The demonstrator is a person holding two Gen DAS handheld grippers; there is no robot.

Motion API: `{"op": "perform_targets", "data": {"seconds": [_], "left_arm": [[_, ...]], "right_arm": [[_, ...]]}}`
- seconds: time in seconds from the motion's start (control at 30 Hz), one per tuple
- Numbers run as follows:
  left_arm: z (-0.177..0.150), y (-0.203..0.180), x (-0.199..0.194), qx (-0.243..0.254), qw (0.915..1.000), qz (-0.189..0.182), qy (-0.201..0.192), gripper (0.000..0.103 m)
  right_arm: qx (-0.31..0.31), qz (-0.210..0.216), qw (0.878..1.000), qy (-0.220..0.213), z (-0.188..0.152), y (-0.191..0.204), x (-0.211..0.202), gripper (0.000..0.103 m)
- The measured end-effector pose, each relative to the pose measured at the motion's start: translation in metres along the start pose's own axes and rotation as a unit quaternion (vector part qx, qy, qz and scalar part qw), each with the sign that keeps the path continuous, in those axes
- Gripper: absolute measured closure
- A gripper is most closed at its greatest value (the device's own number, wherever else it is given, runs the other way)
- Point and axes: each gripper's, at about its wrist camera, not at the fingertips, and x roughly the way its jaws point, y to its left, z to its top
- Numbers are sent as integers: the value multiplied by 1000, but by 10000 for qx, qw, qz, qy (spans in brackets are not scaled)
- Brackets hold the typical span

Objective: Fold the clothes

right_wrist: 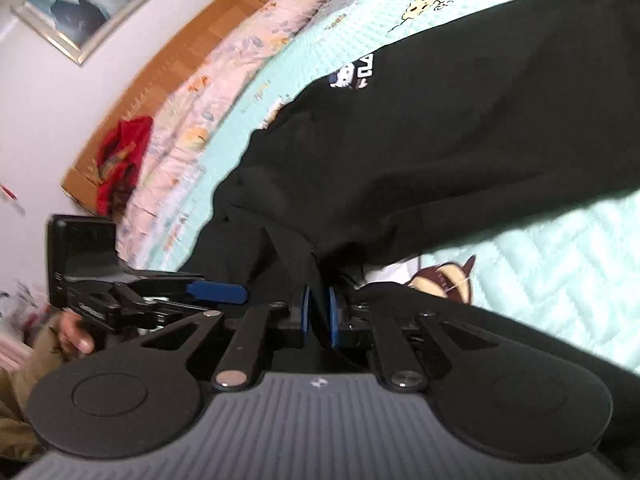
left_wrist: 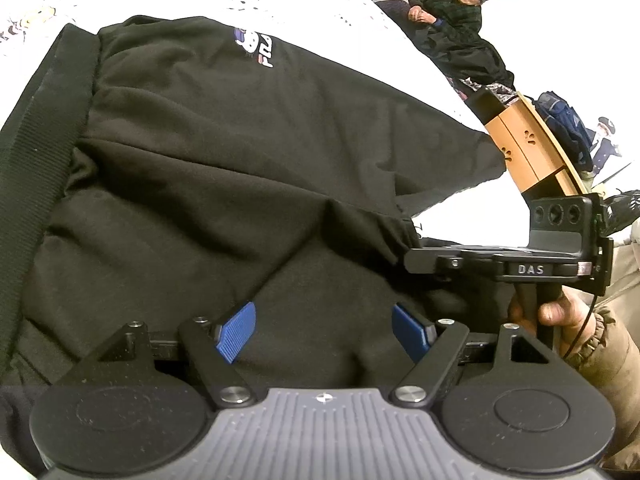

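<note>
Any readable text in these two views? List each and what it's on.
"DAS": small label on the right tool, seen from the left wrist view.
"FILA", partly legible: white logo on the black garment, beside a small cartoon figure; cut off in the left view.
Framed picture on the wall: no legible text.

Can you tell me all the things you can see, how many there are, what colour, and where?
Sweatshirt: one, black with a white logo, spread on the bed.
Bedspread: one, pale mint, under the sweatshirt.
Quilt: one, pink floral, along the headboard.
Red cloth: one, by the headboard.
Framed picture: one, on the wall.
Cabinet: one, wooden, beside the bed.
Seated person: one, dark clothes, far side.
Left gripper: blue fingers open over the sweatshirt.
Right gripper: blue fingers pinching the sweatshirt.
</note>
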Motion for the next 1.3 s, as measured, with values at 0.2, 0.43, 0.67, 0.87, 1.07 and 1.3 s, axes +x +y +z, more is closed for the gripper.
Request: {"op": "perform_targets", "data": {"seconds": [0.2, 0.43, 0.67, 0.87, 1.07, 1.3], "left_arm": [[3, -6, -6, 24, 9999, 108, -70, 18], [3, 1, -19, -195, 9991, 118, -349, 17], [-6, 1, -12, -83, 9996, 228, -168, 14], [-4, -6, -5, 3, 9990, 427, -111, 9], [-1, -14, -26, -7, 9988, 182, -458, 10], [17, -12, -10, -501, 9940, 466, -856, 10]], "right_arm": [[85, -28, 9997, -228, 0, 4, -12, 86], [486, -858, 9882, -1171, 3, -16, -64, 77], [1092, -1120, 9779, -1384, -2, -43, -86, 67], [1130, -1412, 9751, -1281, 3, -50, -69, 63], [1054, -1792, 9582, -1965, 6, -48, -103, 62], [-313, -2457, 9552, -1617, 39, -47, -102, 61]]}}
